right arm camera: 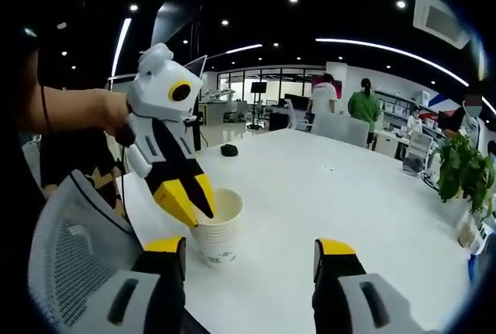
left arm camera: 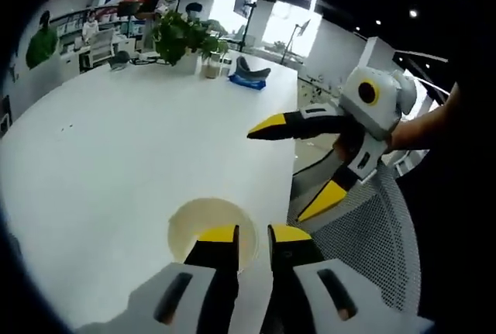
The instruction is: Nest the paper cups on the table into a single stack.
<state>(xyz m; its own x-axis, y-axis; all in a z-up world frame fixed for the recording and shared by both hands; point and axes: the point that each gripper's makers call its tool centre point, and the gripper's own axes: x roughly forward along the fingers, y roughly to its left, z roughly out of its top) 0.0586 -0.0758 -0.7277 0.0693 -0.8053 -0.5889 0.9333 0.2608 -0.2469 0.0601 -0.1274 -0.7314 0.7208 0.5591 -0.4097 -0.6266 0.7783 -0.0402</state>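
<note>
One stack of cream paper cups (right arm camera: 218,235), nested, several rims visible, green print on lowest cup, stands upright on white table (right arm camera: 349,194) near its edge. Left gripper (right arm camera: 188,198) pinches stack's rim, one yellow tip inside, one outside. Right gripper (right arm camera: 252,253) spread wide, holds nothing, hovers near stack. One grey mesh chair (right arm camera: 70,256) beside table. One potted green plant (left arm camera: 182,36) at far end.

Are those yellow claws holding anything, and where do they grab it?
The left gripper pinches the rim of the stacked paper cups. The right gripper is open, holding nothing.
</note>
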